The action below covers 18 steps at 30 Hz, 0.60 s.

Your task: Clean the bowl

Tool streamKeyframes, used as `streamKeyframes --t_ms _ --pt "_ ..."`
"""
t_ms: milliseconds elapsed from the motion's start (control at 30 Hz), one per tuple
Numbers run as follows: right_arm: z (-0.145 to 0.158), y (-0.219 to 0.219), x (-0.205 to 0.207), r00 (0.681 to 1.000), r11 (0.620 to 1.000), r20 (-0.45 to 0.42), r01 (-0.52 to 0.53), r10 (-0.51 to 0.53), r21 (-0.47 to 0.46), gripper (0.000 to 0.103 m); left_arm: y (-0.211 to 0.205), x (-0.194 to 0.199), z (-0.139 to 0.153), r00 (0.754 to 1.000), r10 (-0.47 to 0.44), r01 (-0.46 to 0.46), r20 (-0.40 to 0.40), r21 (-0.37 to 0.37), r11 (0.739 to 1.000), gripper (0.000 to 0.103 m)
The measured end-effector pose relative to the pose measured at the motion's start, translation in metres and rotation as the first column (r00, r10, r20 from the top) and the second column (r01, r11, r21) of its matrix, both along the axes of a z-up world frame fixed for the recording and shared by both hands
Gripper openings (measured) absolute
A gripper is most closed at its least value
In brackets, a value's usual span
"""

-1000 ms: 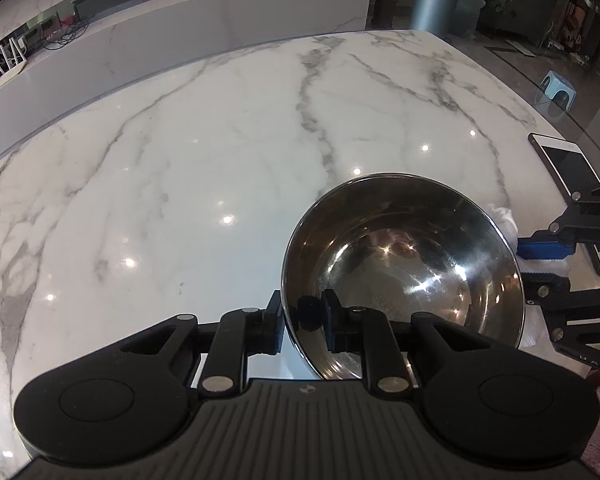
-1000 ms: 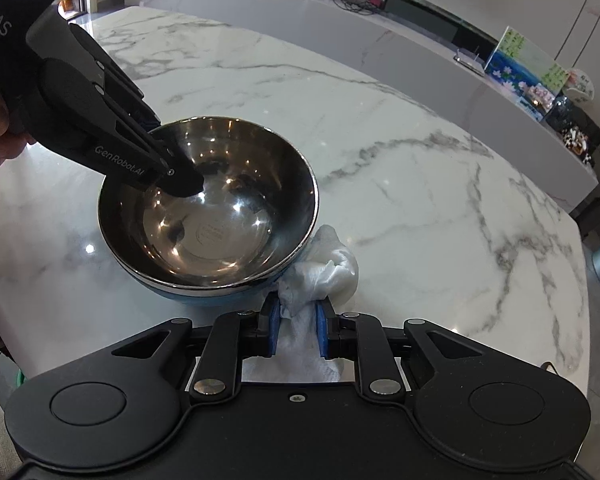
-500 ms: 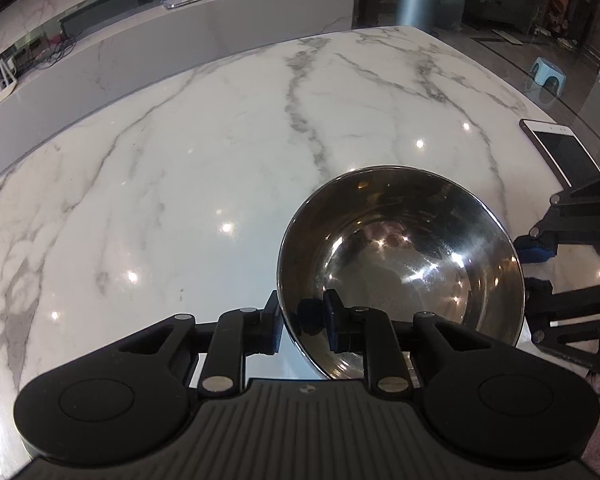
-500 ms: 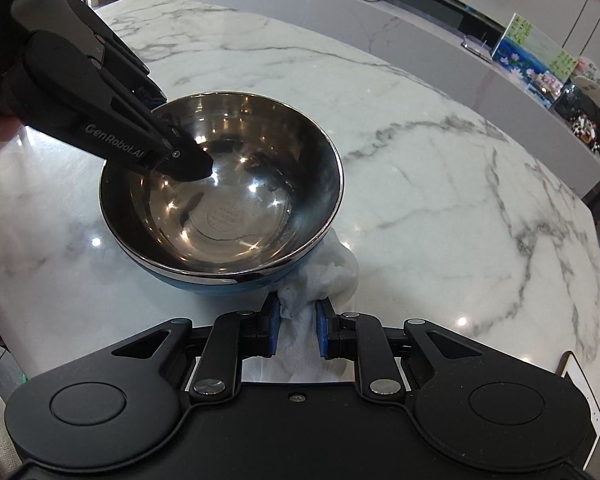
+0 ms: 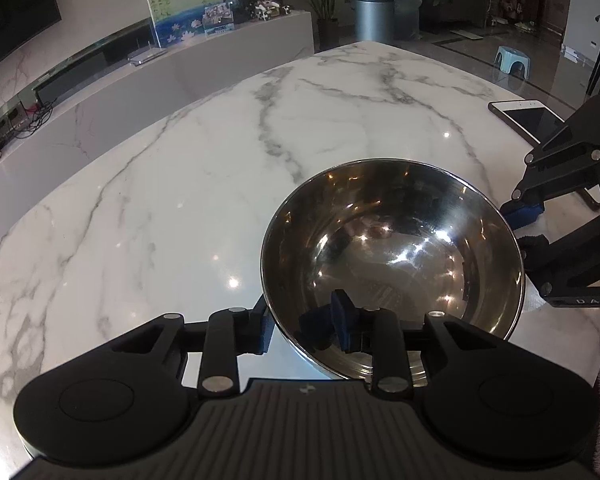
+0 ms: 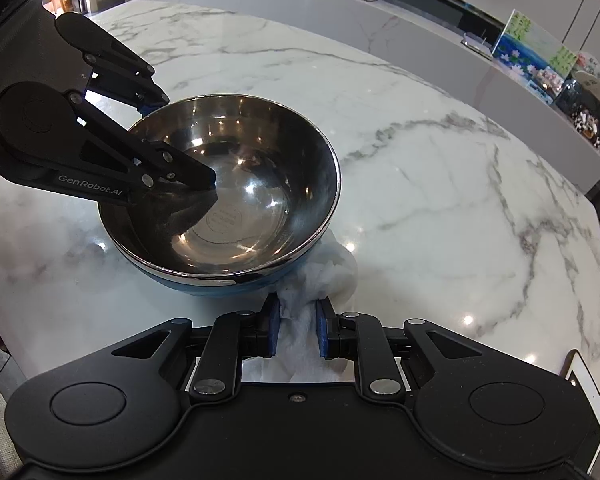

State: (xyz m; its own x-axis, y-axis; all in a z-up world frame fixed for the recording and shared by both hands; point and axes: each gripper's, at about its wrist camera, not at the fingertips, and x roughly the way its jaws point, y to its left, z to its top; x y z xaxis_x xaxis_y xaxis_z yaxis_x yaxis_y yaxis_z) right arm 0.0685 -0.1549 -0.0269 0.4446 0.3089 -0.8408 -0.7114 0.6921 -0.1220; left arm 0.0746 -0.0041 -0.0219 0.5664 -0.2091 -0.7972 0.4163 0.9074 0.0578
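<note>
**Steel bowl pinched at its rim, tissue wad held at its side**

A stainless-steel bowl with a blue outer shell sits on the white marble surface, its polished inside facing up and tipped slightly. In the right wrist view it lies just beyond the near edge of the surface, left of centre; in the left wrist view it fills the near right.

The left gripper is clenched on the bowl's rim: one blue-padded finger is inside the bowl and the other is outside against the wall. Seen from the right wrist camera, the same gripper reaches in from the left, its upper finger outside the far-left rim and its lower finger dipping into the bowl.

The right gripper grasps a crumpled white tissue between its blue pads. The wad bulges forward past the fingers and touches the bowl's lower outer wall on the near-right side. From the left wrist camera this gripper shows at the right edge, just beside the bowl; the tissue is hidden there.

A tablet with a white bezel lies on the far right of the surface, apart from the bowl.
</note>
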Motion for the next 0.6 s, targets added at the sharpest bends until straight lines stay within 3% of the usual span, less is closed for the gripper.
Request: streamKeyframes --t_ms 600 --pt "0.038 -0.010 -0.017 0.999 1.000 0.047 0.004 -0.005 0.023 0.016 0.003 0.004 0.002 0.999 0.036 -0.036 -0.034 -0.009 0.999 0.024"
